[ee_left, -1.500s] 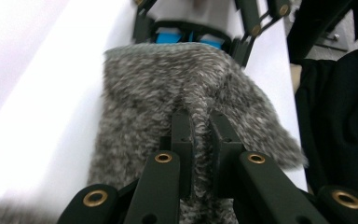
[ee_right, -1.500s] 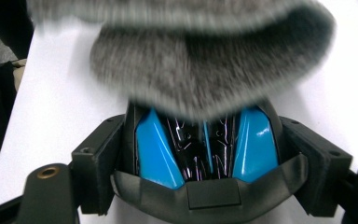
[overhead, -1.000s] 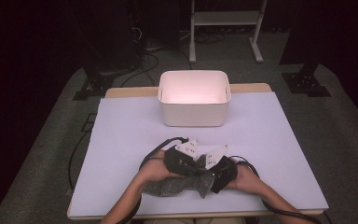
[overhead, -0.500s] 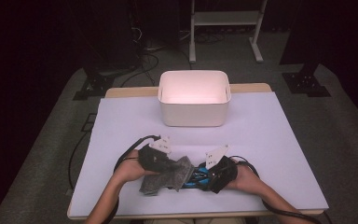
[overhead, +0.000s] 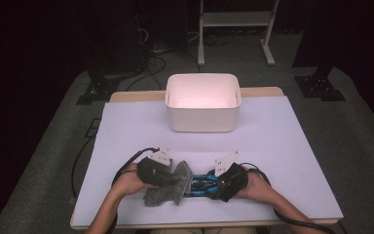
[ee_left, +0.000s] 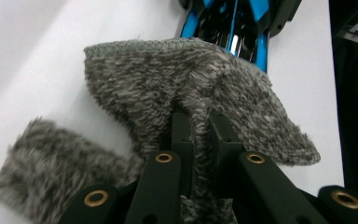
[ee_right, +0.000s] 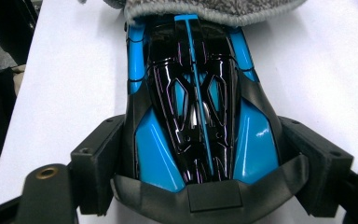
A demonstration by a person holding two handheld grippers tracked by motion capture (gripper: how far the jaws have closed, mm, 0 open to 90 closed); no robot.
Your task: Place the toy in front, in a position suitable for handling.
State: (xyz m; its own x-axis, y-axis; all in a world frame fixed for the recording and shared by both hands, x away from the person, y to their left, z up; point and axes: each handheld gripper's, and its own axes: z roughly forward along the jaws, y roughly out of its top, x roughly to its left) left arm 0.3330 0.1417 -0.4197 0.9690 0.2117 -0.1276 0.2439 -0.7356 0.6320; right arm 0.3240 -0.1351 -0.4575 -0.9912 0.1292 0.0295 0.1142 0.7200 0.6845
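Note:
A grey fuzzy cloth [overhead: 167, 188] lies on the white table near the front edge, one end draped over the nose of a blue and black toy car [overhead: 202, 184]. My left gripper [overhead: 176, 179] is shut on a fold of the cloth [ee_left: 191, 84], and the fabric bunches between its jaws [ee_left: 199, 122]. The car [ee_left: 233, 18] sits just beyond the cloth. My right gripper [overhead: 214, 184] is shut on the car [ee_right: 196, 107], one pad against each flank at its rear [ee_right: 205, 158]. The cloth's edge [ee_right: 205, 11] covers the car's far end.
A white rectangular bin [overhead: 202, 102] stands at the back middle of the table [overhead: 282, 146]. Black cables trail from both grippers toward the table's front edge. Stands and cables sit on the dark floor behind.
My left gripper has dragged the cloth to the left, off most of the car, so the car's blue body now shows. The right hand has stayed in place.

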